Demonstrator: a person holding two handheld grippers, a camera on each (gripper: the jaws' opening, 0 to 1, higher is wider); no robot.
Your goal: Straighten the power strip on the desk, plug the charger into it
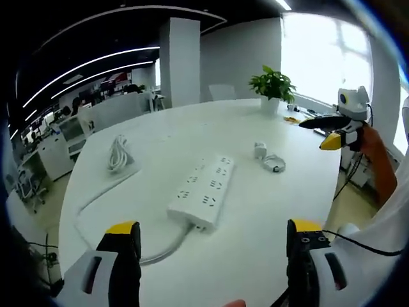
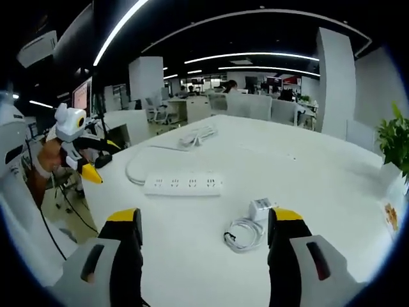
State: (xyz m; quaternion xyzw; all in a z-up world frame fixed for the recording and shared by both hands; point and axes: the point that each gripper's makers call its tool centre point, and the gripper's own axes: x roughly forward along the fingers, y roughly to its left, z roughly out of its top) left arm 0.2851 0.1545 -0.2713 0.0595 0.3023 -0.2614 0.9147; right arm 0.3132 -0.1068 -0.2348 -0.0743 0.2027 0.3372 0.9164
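A white power strip (image 1: 203, 190) lies slanted on the white desk (image 1: 166, 137), its cord curving off to a coiled bundle (image 1: 117, 153). My left gripper (image 1: 214, 246) hovers open just short of the strip's near end. A white charger (image 1: 260, 150) with a coiled cable (image 1: 275, 164) sits beyond the strip. In the right gripper view the power strip (image 2: 184, 184) lies crosswise ahead, and the charger (image 2: 261, 209) with its cable (image 2: 242, 233) rests close in front of my open right gripper (image 2: 204, 233). Neither gripper holds anything.
A potted plant (image 1: 273, 86) stands at the desk's far edge. The right gripper (image 1: 332, 131) shows at the right of the left gripper view; the left gripper (image 2: 86, 163) shows at the left of the right gripper view. Office chairs and desks surround the desk.
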